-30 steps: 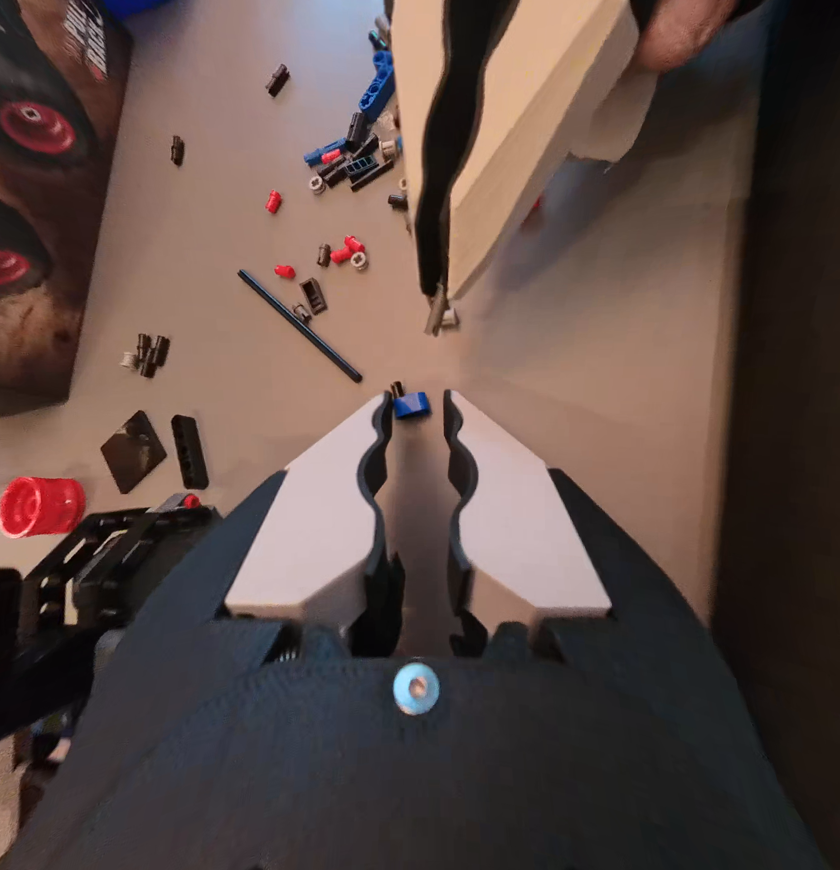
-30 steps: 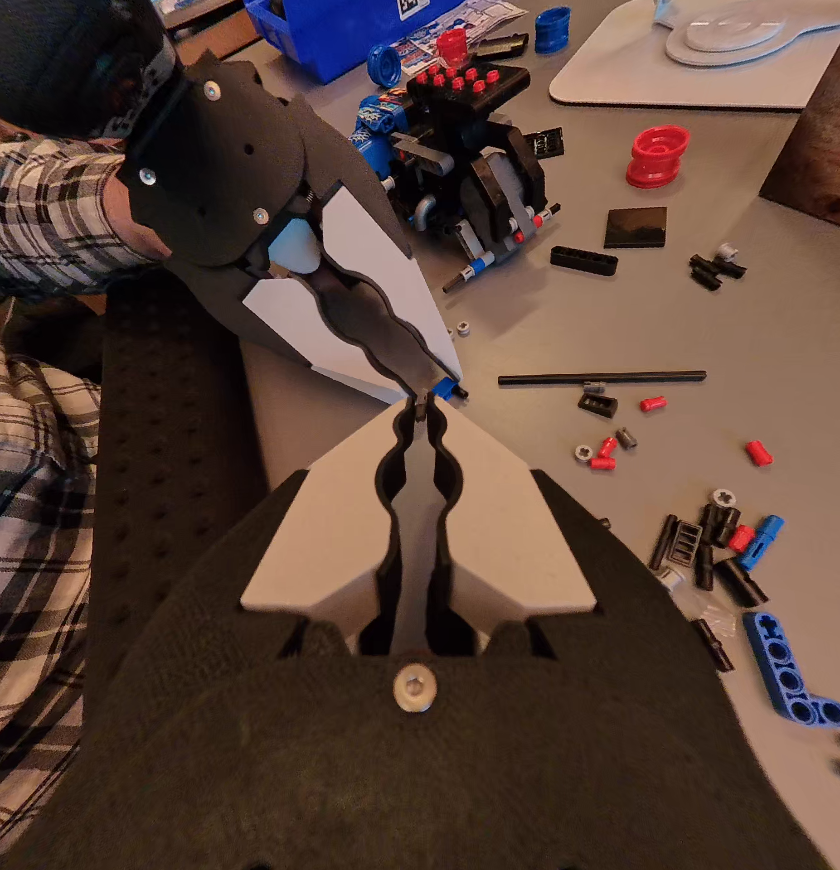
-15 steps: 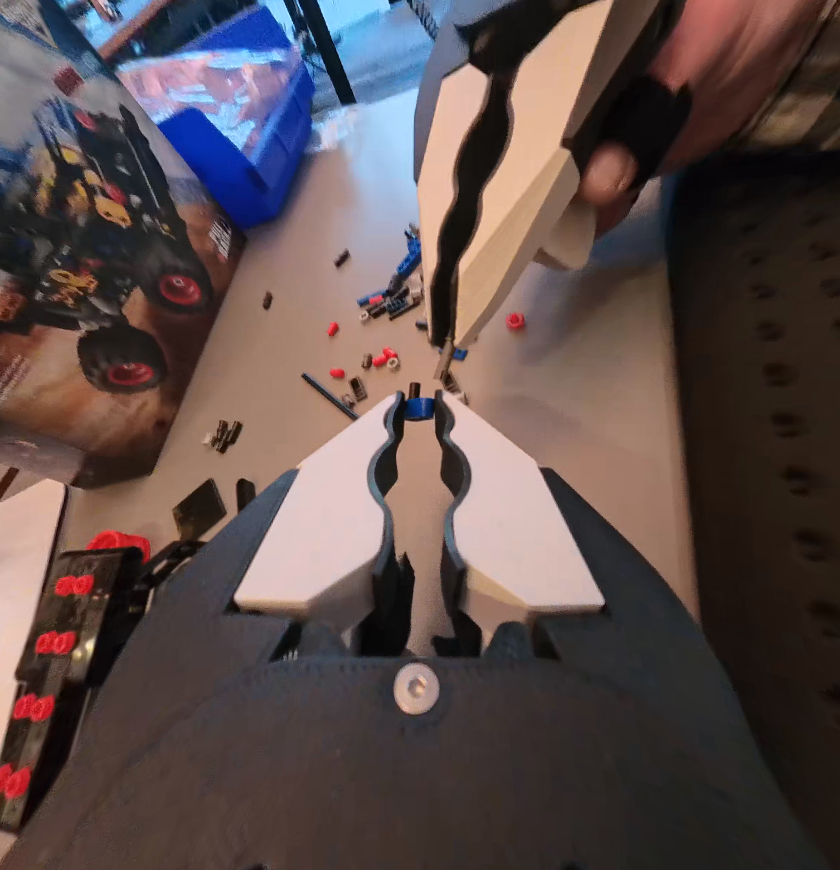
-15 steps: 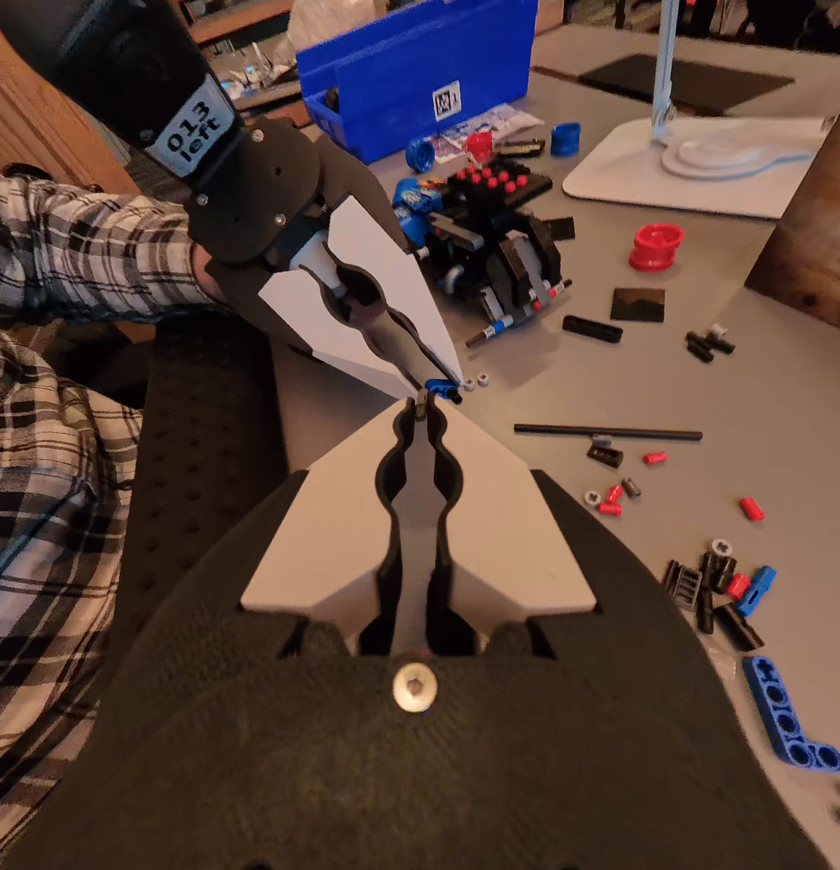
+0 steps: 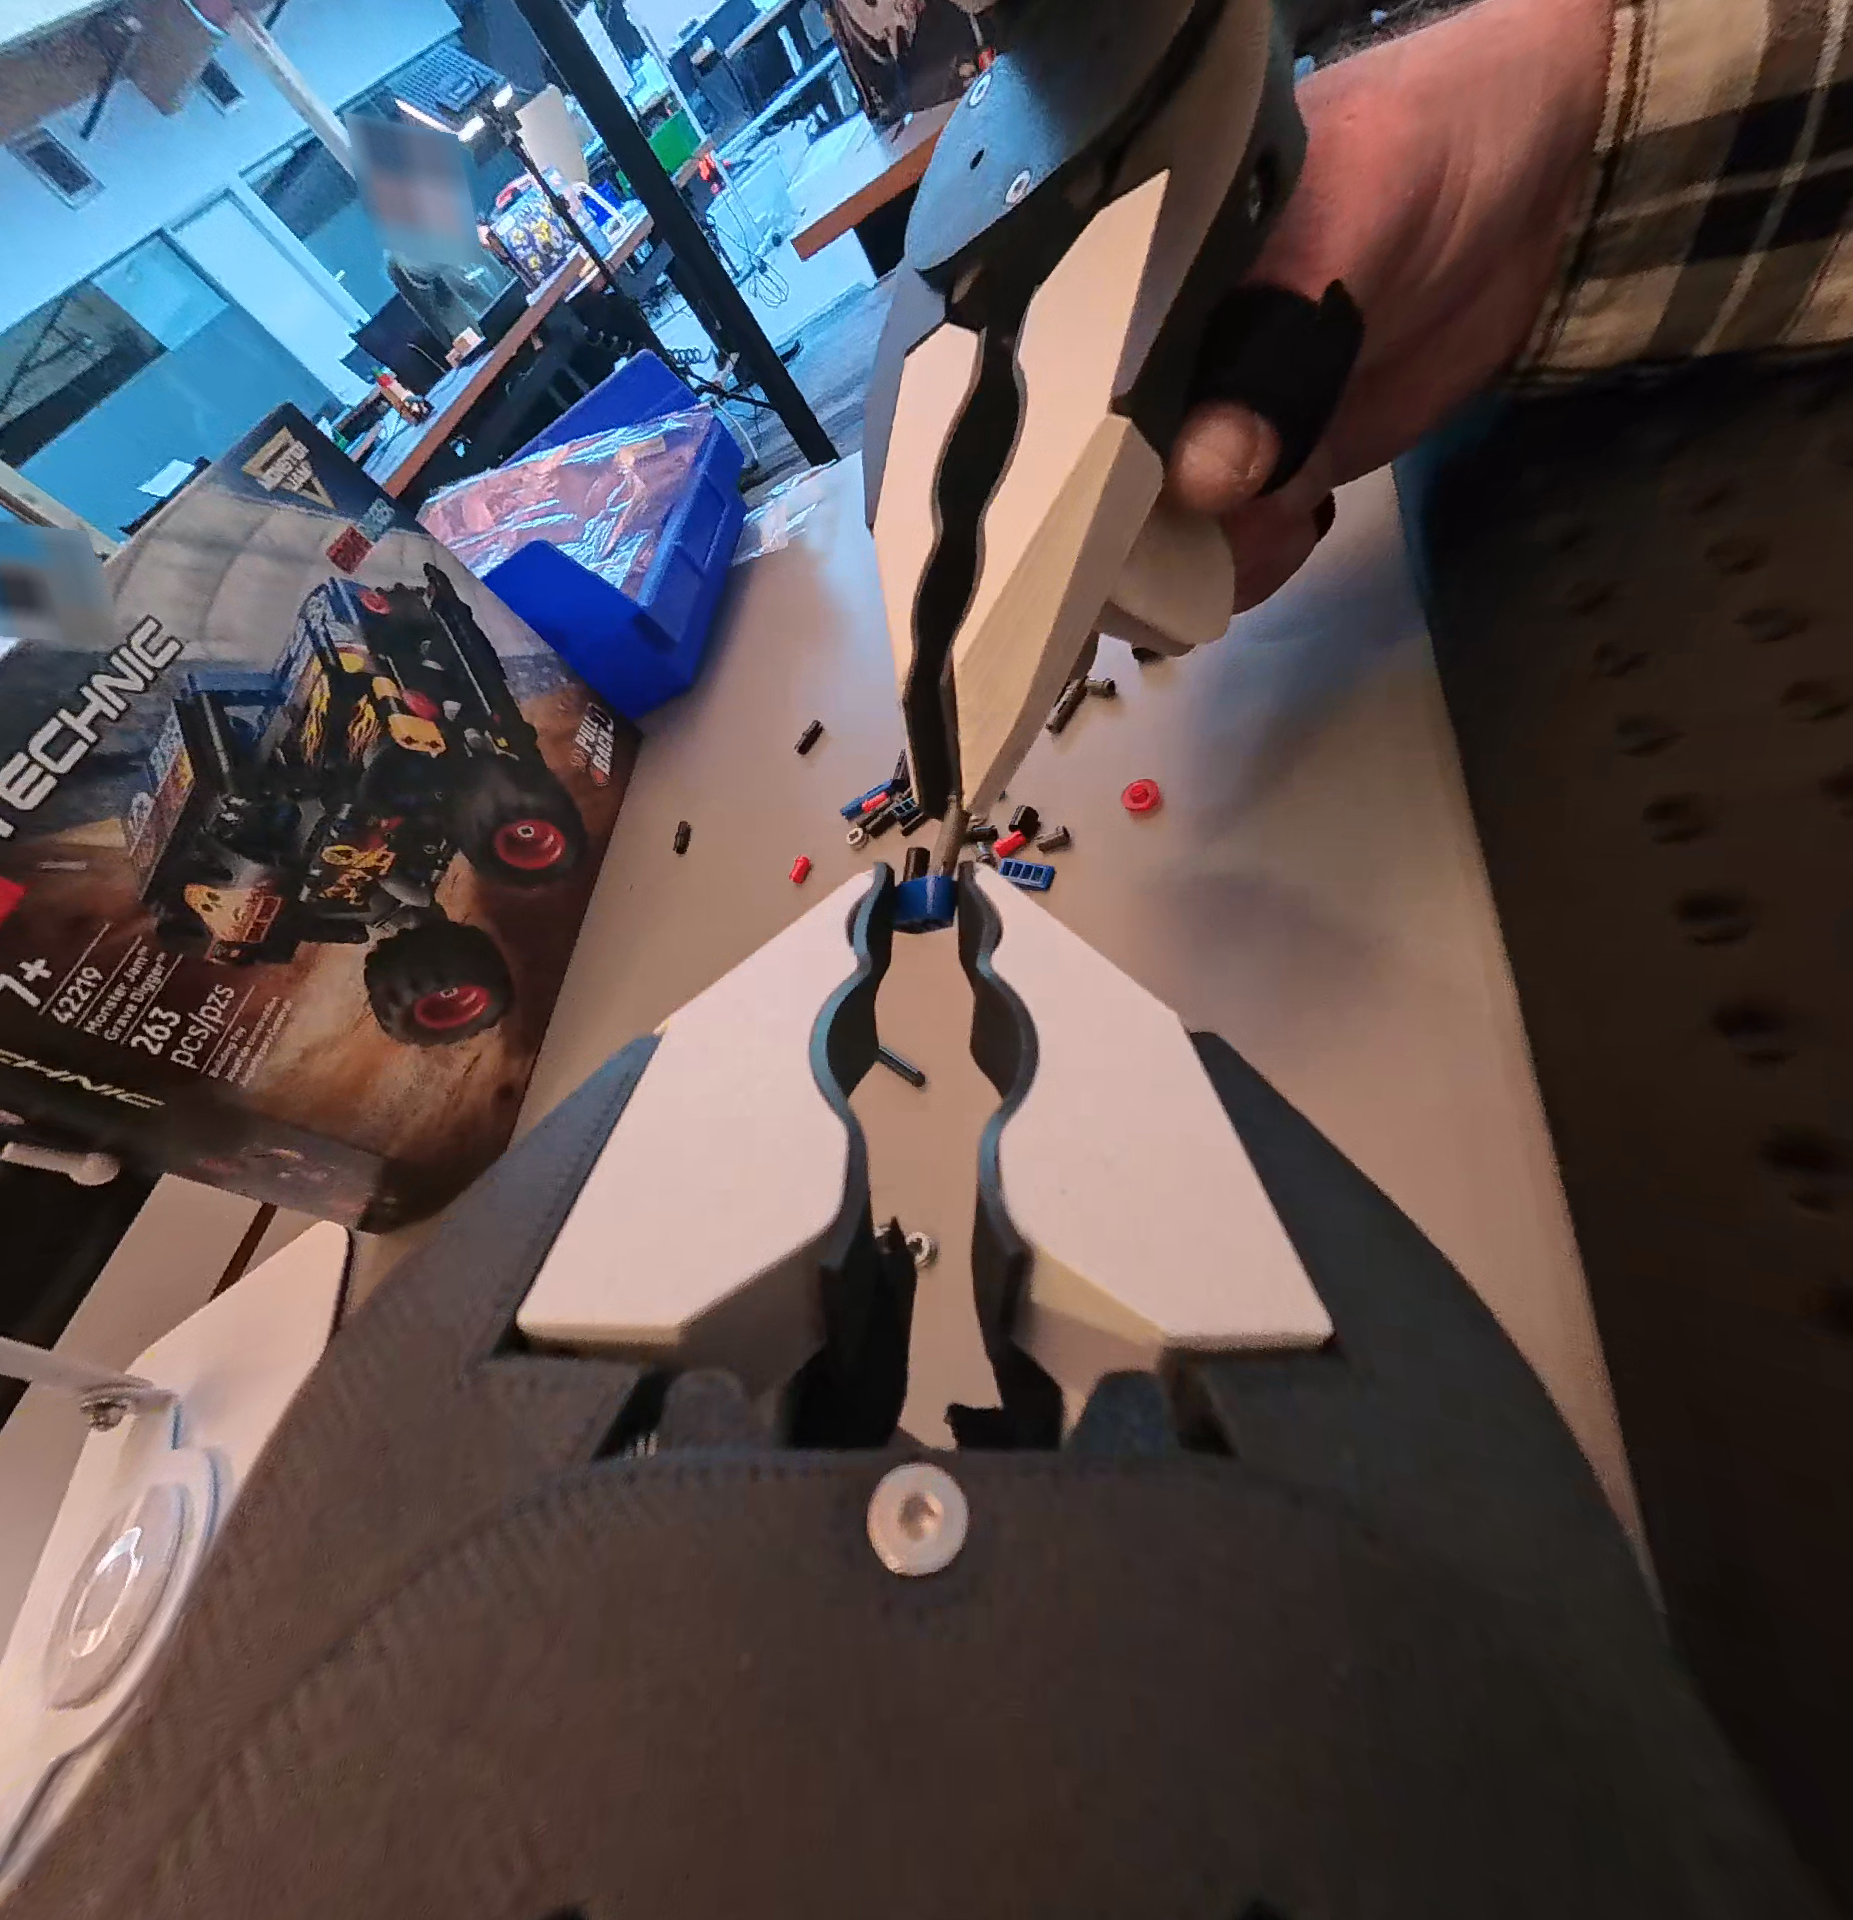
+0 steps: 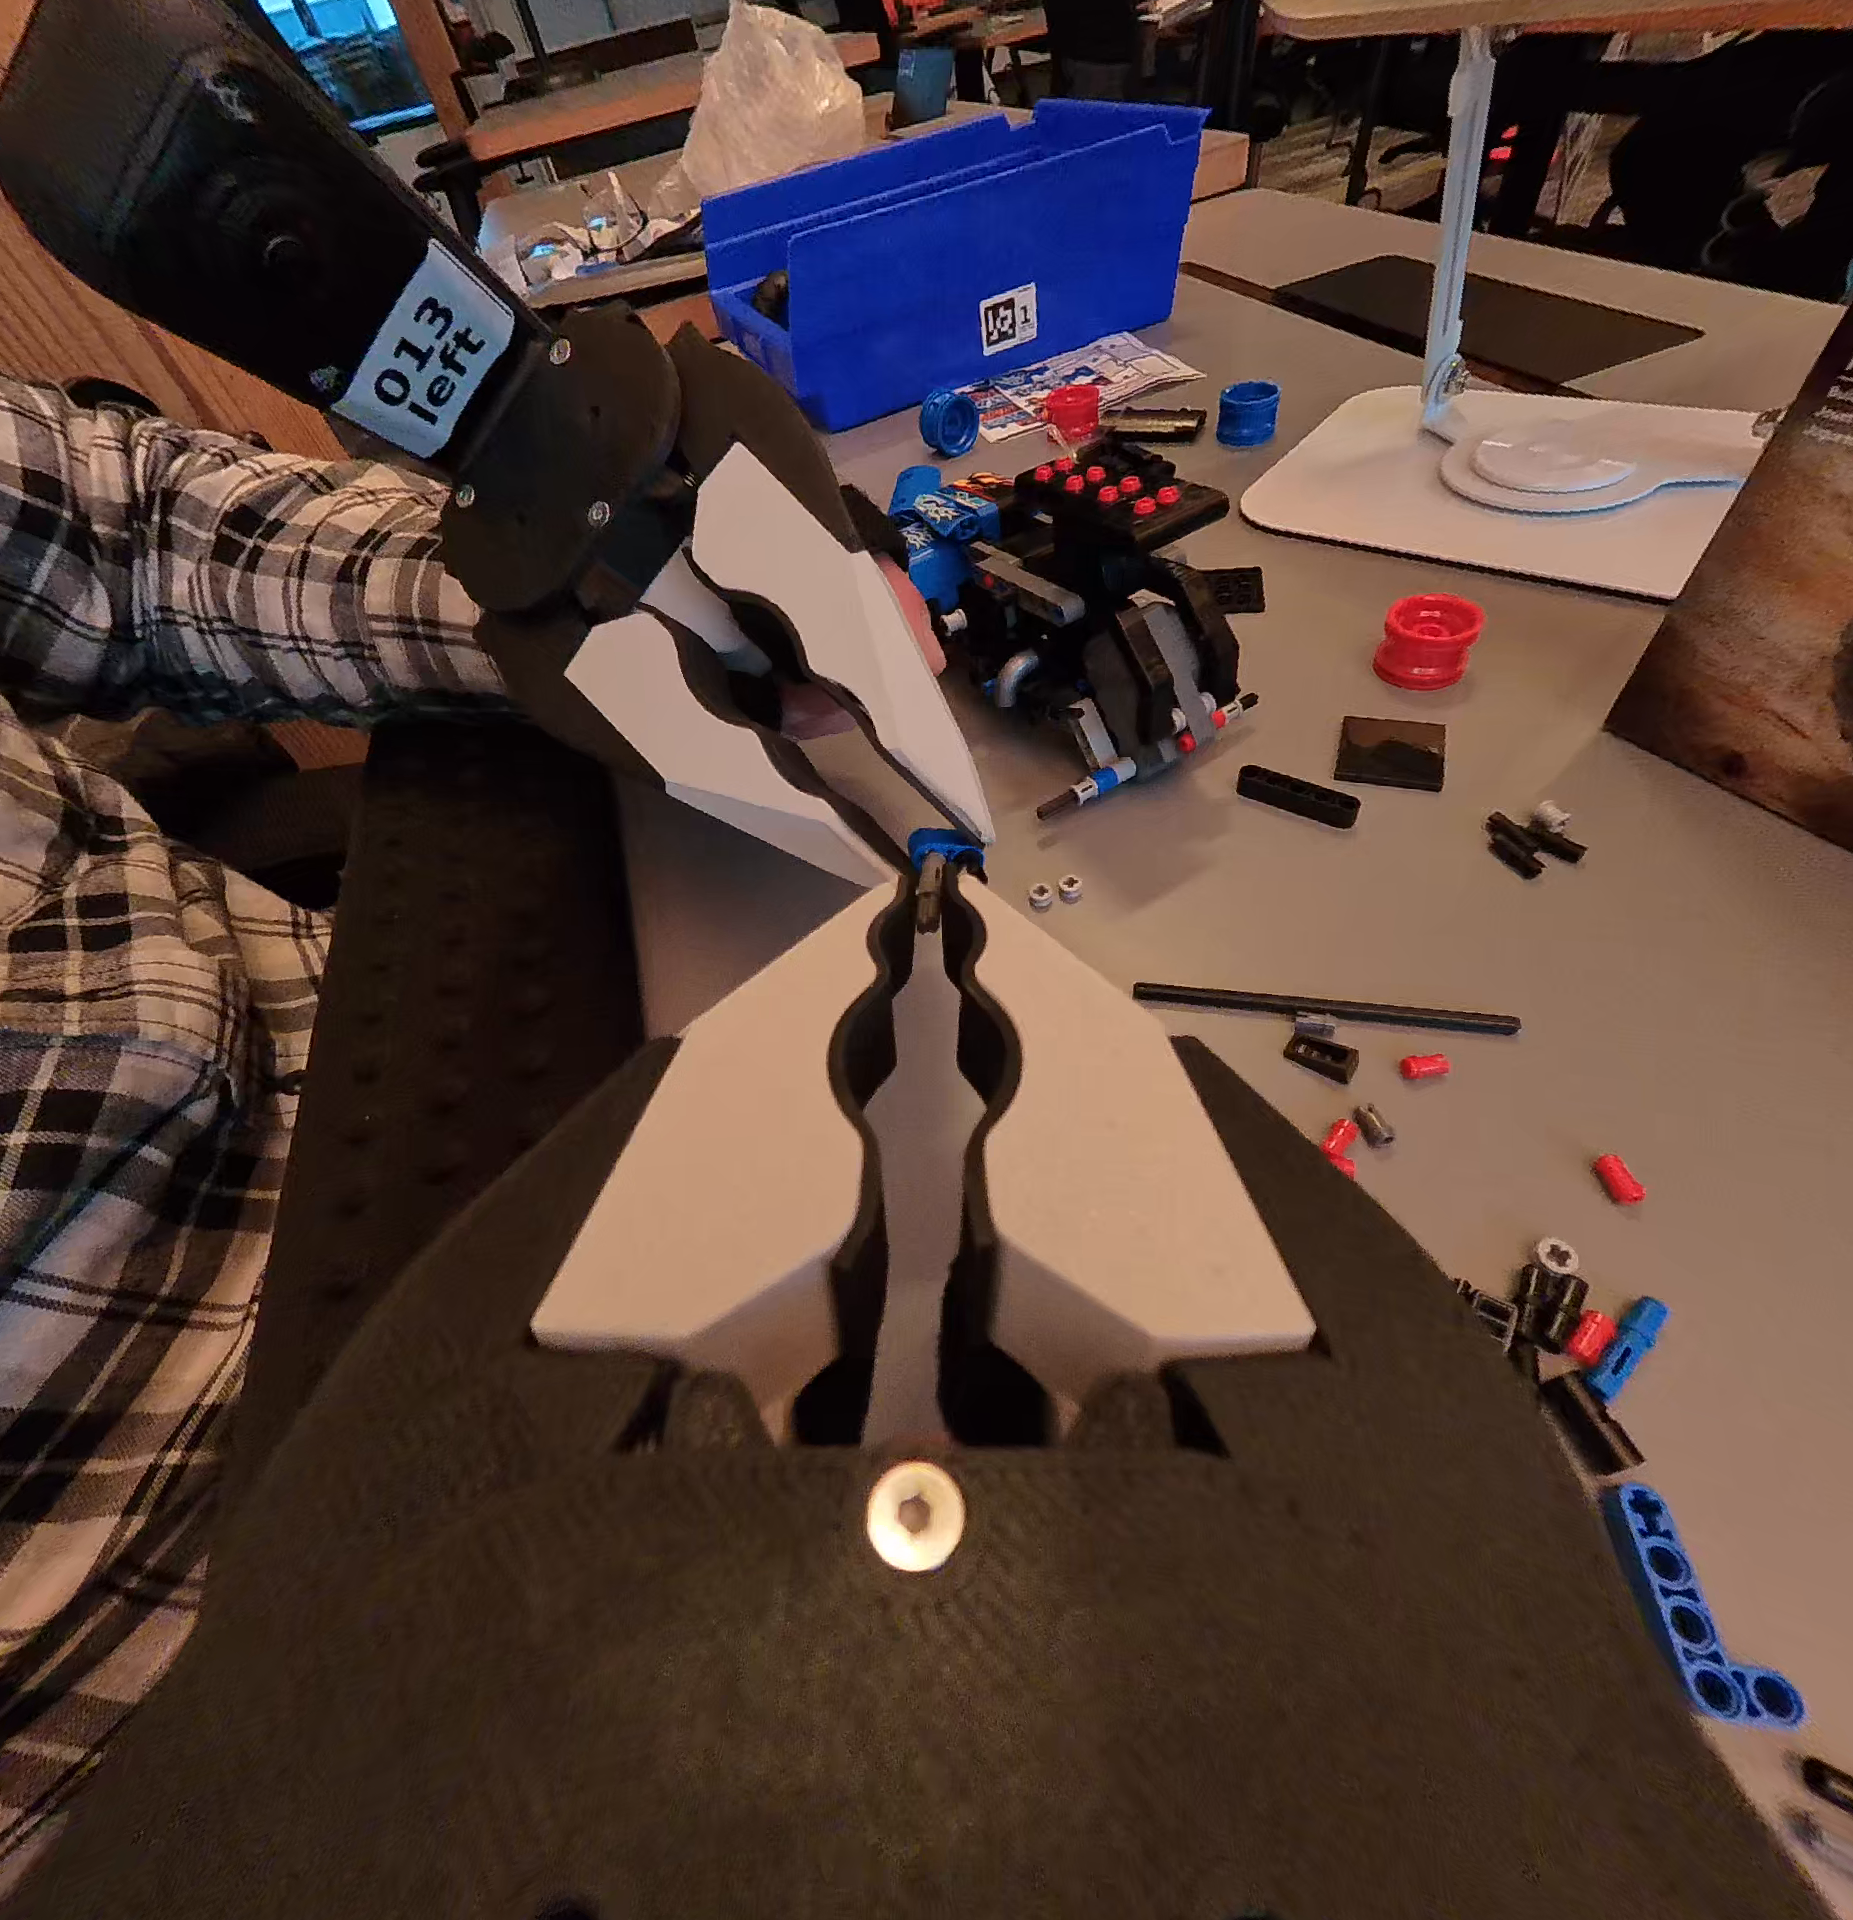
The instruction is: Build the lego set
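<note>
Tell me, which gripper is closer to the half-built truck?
Left. The left gripper reaches in from the truck's side, its fingers passing just in front of it, shut on a blue piece. The right gripper sits farther back toward the table edge, shut on a grey pin.

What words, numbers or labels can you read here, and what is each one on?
I won't repeat wording; these bear it:
Cardboard box: large print around truck picture.
White sticker on the left gripper: short print.
White tag on the blue bin: code mark.
Leaflet before the bin: too small.
</note>
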The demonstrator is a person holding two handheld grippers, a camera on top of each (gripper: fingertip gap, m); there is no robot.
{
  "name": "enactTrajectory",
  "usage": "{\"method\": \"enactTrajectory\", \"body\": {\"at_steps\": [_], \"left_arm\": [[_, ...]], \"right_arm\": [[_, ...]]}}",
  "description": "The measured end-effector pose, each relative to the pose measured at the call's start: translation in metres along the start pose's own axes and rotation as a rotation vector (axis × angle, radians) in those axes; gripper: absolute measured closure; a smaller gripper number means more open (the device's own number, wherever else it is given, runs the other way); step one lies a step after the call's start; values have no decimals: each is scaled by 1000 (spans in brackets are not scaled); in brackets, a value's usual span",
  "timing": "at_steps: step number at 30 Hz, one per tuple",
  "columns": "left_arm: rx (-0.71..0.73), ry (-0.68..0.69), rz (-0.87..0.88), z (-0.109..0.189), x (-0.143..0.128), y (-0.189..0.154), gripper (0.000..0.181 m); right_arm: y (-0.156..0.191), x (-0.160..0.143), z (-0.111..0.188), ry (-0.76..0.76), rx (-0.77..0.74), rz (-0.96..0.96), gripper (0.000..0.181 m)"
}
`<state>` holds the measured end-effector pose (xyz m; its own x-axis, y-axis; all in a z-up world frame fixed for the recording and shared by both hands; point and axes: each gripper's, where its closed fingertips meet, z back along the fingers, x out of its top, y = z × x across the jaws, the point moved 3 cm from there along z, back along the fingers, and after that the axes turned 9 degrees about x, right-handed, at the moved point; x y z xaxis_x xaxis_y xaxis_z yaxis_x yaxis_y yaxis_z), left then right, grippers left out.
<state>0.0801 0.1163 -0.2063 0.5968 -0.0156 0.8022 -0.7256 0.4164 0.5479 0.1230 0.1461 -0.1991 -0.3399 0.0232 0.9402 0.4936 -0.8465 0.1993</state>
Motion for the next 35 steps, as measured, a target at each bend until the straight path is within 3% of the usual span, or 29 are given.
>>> {"method": "enactTrajectory", "body": {"at_steps": [7,18,20,25,35], "left_arm": [[-33,-14,55,2,1,0,171],[-220,266,-62,-4,-42,-37,170],[-244,300,-60,-3,-48,-41,161],[-259,316,-23,0,-51,-37,153],[-268,328,17,-8,-50,-40,163]], "right_arm": [[-1,4,6,-31,-12,10,178],[-12,-13,8,63,-70,-4,179],[-13,-15,7,76,-75,-3,179],[-14,-18,7,89,-81,-4,178],[-15,-22,7,112,-92,-5,179]]}}
